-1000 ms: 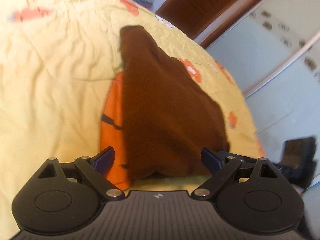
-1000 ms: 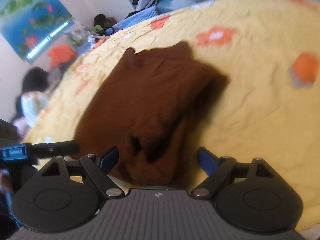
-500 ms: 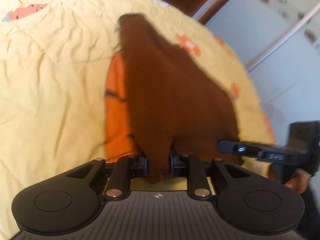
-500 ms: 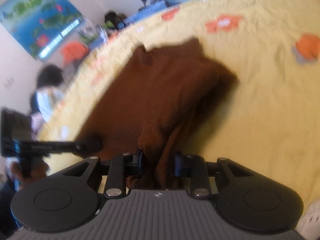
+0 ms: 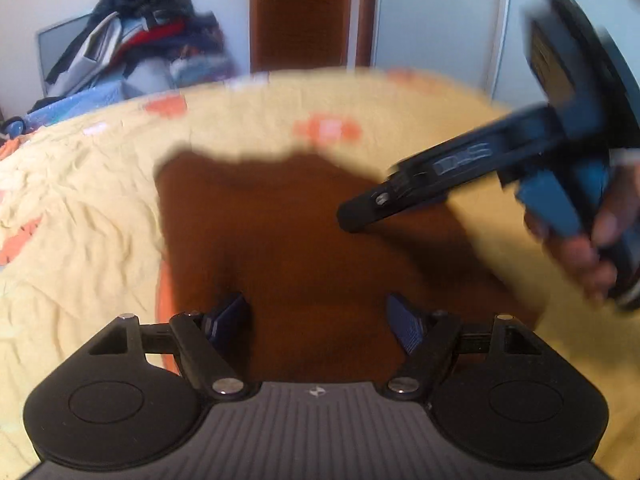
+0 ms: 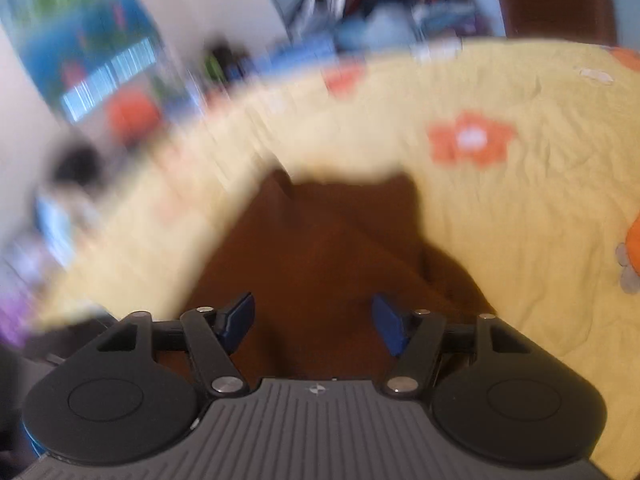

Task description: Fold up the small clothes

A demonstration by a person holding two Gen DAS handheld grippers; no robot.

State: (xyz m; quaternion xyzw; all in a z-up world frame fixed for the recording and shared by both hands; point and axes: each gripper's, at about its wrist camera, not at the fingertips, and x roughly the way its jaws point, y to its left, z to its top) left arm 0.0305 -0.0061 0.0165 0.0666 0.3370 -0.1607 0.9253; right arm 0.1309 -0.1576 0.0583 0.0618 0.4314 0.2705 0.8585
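A brown knit garment (image 5: pixel 288 232) lies spread on the yellow flowered bedspread (image 5: pixel 80 208); it also shows in the right wrist view (image 6: pixel 336 248). My left gripper (image 5: pixel 320 320) is open just above the garment's near edge, holding nothing. My right gripper (image 6: pixel 312 320) is open over the garment's near part, holding nothing. The right gripper also shows from the side in the left wrist view (image 5: pixel 352 216), over the garment's right part. The right wrist view is blurred.
A pile of clothes (image 5: pixel 140 32) lies past the bed's far edge, beside a brown door (image 5: pixel 304 12). Pale wardrobe doors (image 5: pixel 440 12) stand at the right. A blue picture (image 6: pixel 80 48) hangs on the left wall. Orange flowers (image 6: pixel 468 140) mark the bedspread.
Both grippers closed on the garment's near edge, then let it go and opened. Both views have swung so the garment now lies flat, farther out on the bed.
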